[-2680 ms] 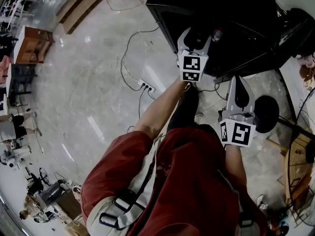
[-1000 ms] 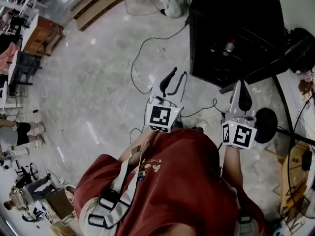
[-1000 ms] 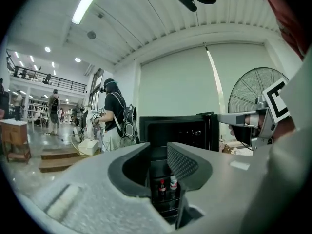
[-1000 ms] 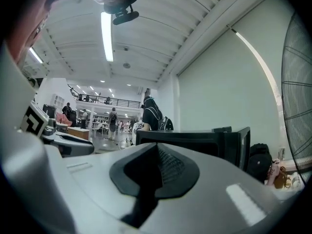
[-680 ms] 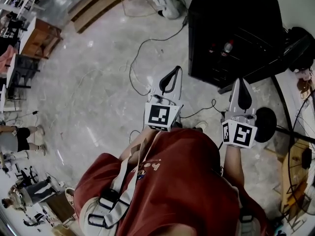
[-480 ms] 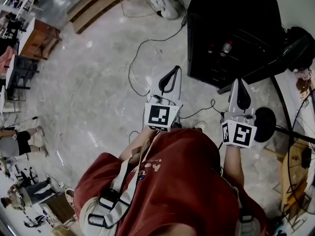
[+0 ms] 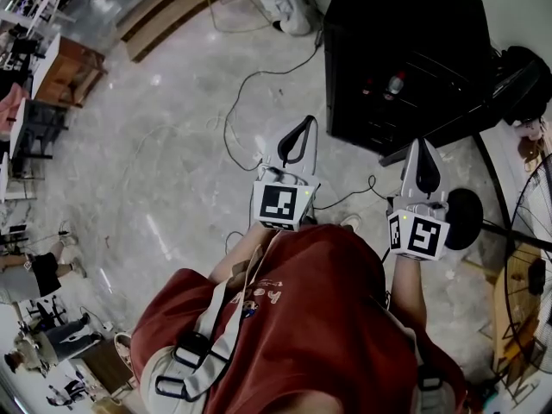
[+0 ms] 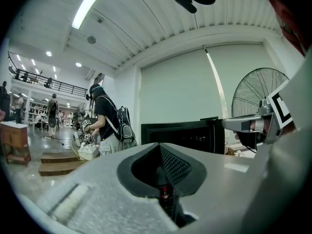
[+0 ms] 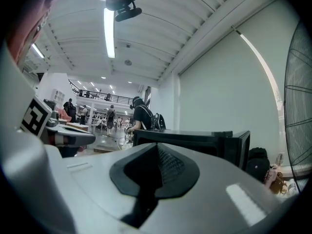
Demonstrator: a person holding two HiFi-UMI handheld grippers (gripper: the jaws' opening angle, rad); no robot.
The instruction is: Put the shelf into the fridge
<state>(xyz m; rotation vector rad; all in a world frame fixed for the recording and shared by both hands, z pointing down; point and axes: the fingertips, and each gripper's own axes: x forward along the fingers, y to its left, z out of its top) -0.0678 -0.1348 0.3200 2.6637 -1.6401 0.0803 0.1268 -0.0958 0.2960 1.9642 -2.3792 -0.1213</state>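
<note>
Shelf isn't in either gripper, & I can't pick it out for sure. The fridge [image 7: 405,24] is dark inside, and only a bottle [image 7: 395,83] shows on a level in there. So the shelf is prob. already seated inside, but that's a guess.

Left gripper [image 7: 304,128]: jaws fully together, nothing btwn them. Right gripper [image 7: 420,149]: same, pads meeting, empty. Both are held level, side by side, pointing at the fridge front. They're near the fridge but not touching it.

This reads as a stand-off pose. Jaws are closed bc there's nothing to carry, and they're held short of the fridge so the tips don't knock it.

Judged stage: placing done or nearly so. What's left is prob. a check that the shelf sits flat, maybe closing up. Risk: pushing the closed tips fwd into the bottle.
</note>
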